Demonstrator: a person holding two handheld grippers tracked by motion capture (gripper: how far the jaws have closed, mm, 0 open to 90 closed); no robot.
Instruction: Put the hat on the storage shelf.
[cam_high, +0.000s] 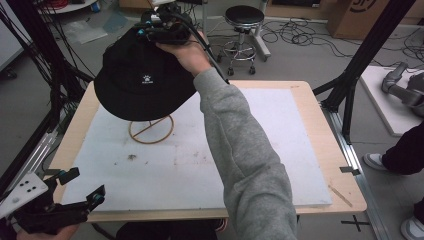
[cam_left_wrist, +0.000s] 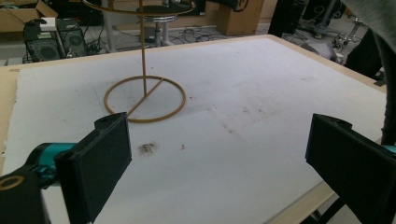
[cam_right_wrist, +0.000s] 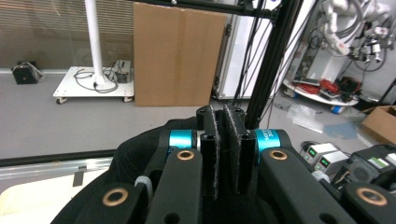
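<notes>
A black cap (cam_high: 142, 82) with a small white logo hangs in the air over the far left part of the table. My right gripper (cam_high: 161, 31) is shut on its far edge, held by a hand in a grey sleeve. In the right gripper view the jaws (cam_right_wrist: 223, 119) are pressed together, with the cap's black cloth (cam_right_wrist: 135, 154) bulging below them. Under the cap stands a thin golden wire stand (cam_high: 151, 131), with its ring base (cam_left_wrist: 144, 99) and upright rod on the white board. My left gripper (cam_high: 84, 185) rests open at the table's near left corner, with nothing between its jaws (cam_left_wrist: 219, 158).
A white board (cam_high: 270, 150) covers most of the wooden table (cam_high: 345, 195). Black frame posts (cam_high: 360, 60) rise at both sides. A stool (cam_high: 244, 30), cables and cardboard boxes lie on the floor beyond. A person's feet (cam_high: 380, 161) stand at the right.
</notes>
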